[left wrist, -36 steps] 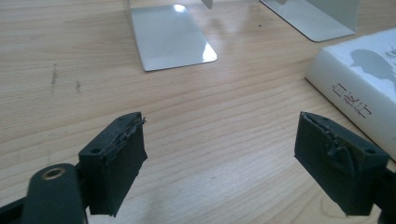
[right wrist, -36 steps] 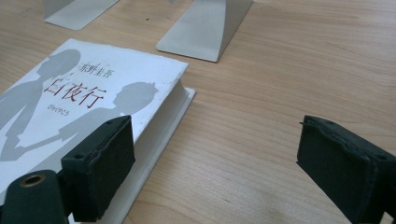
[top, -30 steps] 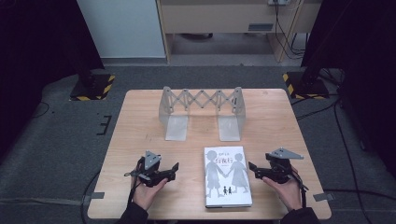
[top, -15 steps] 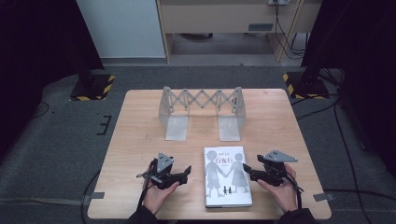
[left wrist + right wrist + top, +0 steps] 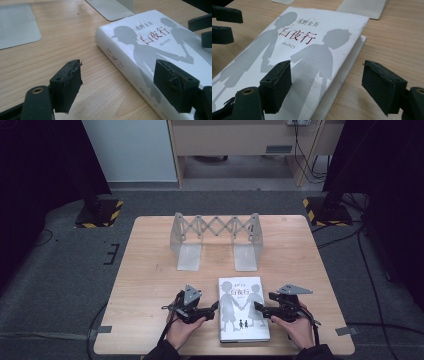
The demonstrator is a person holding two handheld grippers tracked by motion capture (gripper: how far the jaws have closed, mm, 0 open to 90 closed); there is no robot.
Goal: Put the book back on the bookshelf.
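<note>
The table [image 5: 150, 270] is seen from a fixed camera above its near edge, aimed forward and down. Two low, close cameras are carried on the left gripper [image 5: 120, 82] and right gripper [image 5: 327, 85], aimed inward over the wood. The white book [image 5: 242, 307] is shared by all three views.

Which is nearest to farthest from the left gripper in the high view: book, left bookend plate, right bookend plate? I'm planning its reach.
From the left gripper:
1. Book, just right of its fingers, near the table's front edge.
2. Left bookend plate, farther back, slightly left.
3. Right bookend plate, farther back and to the right.
</note>
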